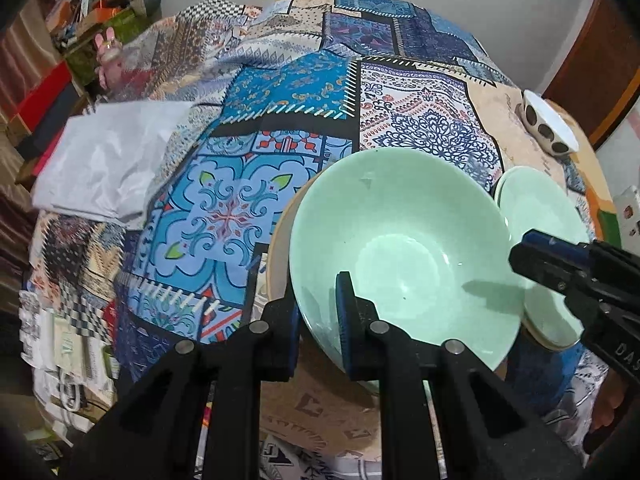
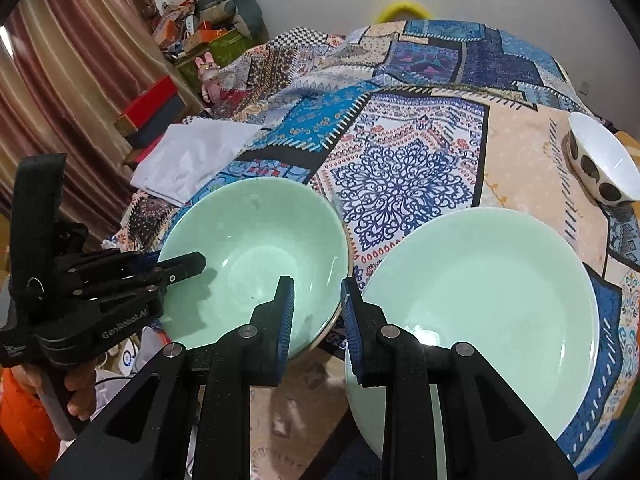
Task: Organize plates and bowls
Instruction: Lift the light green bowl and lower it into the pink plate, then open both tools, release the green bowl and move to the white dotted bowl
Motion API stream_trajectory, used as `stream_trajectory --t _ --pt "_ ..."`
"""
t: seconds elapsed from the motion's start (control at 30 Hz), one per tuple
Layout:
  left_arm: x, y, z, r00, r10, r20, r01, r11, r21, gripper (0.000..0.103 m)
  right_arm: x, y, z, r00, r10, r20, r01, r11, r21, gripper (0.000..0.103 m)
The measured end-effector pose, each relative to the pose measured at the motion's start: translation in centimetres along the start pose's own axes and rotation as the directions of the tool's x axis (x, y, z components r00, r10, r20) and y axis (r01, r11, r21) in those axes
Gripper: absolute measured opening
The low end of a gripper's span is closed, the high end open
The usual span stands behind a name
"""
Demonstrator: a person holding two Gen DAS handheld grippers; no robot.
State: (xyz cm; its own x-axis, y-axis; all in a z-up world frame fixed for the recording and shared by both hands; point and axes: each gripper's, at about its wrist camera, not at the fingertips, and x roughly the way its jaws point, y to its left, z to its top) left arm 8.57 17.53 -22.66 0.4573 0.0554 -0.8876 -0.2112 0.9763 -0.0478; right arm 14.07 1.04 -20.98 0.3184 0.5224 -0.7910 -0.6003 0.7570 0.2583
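Left wrist view: left tool [image 1: 318, 312] clamped on green bowl [image 1: 404, 248] rim; right tool [image 2: 316, 312] nearly closed, empty; bowl may slip, knock plate [image 2: 480, 292]

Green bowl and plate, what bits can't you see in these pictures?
- Left wrist view: what lies under the green bowl; the bowl hides all but a tan rim.
- Right wrist view: near rim of the green plate, behind the right tool; grip unclear.
- Yellow thing beyond the table: blurred.
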Motion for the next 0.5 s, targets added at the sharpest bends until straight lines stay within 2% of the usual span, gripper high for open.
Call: stream_trajectory --t 0.1,0.17,0.23,0.4,0.5 --pt "-0.5 -0.4 0.2 1.0 0.021 0.003 -0.021 1.0 0.02 0.025 -0.5 -0.2 0.0 1.0 -0.002 0.007 0.002 1.0 -0.009 0.024" --pt "-1.0 -0.6 0.3 1.0 0.024 0.011 -0.024 0.999 0.03 0.044 -0.8 -0.5 -0.2 1.0 -0.016 0.016 0.016 1.0 -0.014 0.026" --pt "-2.1 -1.0 0.4 0.997 0.051 0.058 -0.054 0.997 0.051 0.056 -1.3 -1.0 -0.2 0.999 -0.028 0.025 0.029 0.999 -0.018 0.027" --pt "-4.5 -2.6 1.3 0.99 0.051 0.13 -0.062 0.994 0.087 0.061 -3.1 -2.6 -0.1 0.997 -0.045 0.061 0.045 0.999 -0.003 0.032" --pt "-5.4 -3.6 1.9 0.988 0.032 0.154 -0.047 0.995 0.09 0.062 -4.9 -3.9 0.3 0.992 -0.07 0.101 0.07 0.998 0.002 0.039"
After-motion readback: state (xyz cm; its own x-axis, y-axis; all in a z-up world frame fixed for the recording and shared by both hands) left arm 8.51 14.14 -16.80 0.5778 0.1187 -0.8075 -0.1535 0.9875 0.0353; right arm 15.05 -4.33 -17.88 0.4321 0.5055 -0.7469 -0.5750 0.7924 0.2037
